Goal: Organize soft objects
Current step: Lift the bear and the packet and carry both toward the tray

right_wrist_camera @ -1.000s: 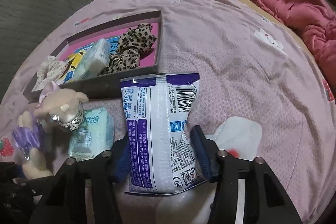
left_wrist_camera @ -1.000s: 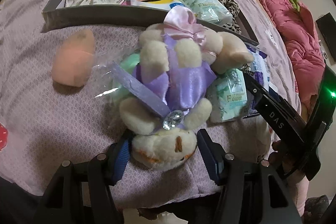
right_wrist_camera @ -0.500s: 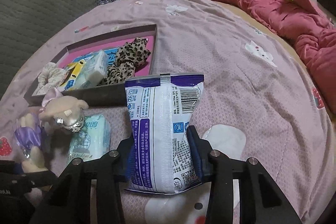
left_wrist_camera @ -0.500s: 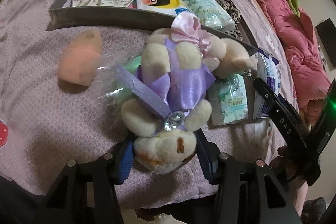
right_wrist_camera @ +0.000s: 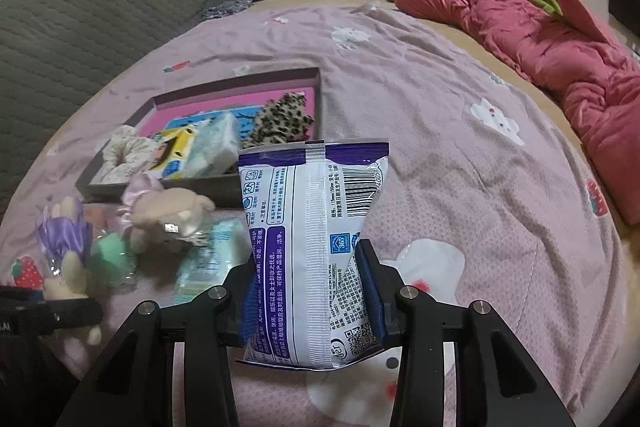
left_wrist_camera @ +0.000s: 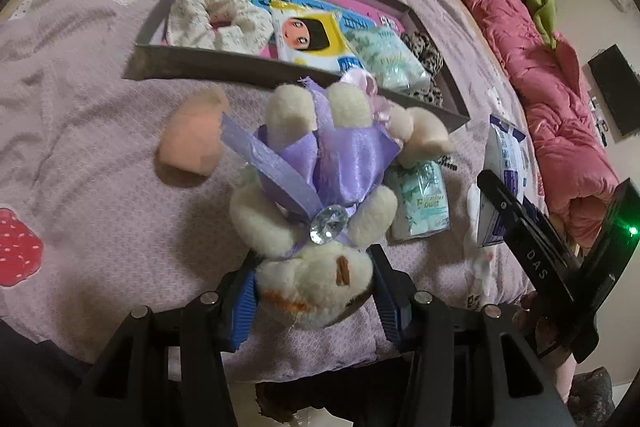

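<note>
My left gripper is shut on the head of a cream plush bear in a purple dress and holds it above the bed. The bear also shows in the right wrist view. My right gripper is shut on a white and purple wipes pack, lifted off the bed; the pack also shows in the left wrist view. A dark tray with a pink floor holds a cream scrunchie, a yellow pack, a mint tissue pack and a leopard scrunchie.
A peach sponge and a mint tissue pack lie on the pink bedspread in front of the tray. A green object lies under the bear. A red quilt runs along the right side.
Both grippers have risen. The left one lifted the bear off the bed and the right one lifted the wipes pack upright. Both jaws closed tighter on their loads.
</note>
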`<state>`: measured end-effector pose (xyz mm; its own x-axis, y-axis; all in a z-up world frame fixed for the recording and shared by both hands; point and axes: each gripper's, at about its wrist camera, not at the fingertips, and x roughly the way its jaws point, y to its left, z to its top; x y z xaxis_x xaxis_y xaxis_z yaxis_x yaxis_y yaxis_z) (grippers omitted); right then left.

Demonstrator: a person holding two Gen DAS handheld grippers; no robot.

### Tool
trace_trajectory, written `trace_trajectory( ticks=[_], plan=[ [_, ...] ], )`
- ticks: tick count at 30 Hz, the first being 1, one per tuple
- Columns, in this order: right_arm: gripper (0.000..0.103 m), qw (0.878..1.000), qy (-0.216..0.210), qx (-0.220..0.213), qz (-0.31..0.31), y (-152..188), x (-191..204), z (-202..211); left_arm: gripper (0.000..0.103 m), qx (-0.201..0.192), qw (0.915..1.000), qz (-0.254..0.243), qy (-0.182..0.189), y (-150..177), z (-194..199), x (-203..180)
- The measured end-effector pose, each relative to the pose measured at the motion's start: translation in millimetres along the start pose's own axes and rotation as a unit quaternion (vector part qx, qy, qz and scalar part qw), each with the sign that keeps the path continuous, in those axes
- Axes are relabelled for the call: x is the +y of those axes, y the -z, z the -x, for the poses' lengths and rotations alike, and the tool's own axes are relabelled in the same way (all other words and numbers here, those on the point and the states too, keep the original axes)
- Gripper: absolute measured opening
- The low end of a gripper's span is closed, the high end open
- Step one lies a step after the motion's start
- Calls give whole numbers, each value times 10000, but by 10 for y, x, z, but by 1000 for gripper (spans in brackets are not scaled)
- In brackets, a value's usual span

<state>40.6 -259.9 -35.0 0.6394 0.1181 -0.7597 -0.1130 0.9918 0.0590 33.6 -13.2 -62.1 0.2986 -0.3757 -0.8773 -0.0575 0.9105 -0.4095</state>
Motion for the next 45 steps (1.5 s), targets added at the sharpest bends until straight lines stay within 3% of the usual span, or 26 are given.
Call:
trace_trajectory(
  ticks=[12,45],
  plan=[
    [44,9999,-130,-71,8,-37,112,220,51,-376,9991,196,32,-100,248,144],
    [44,9980,-298,-480,299,-552,582,520,51,-1077,9934,-308,-265,-347,570,17]
  ],
)
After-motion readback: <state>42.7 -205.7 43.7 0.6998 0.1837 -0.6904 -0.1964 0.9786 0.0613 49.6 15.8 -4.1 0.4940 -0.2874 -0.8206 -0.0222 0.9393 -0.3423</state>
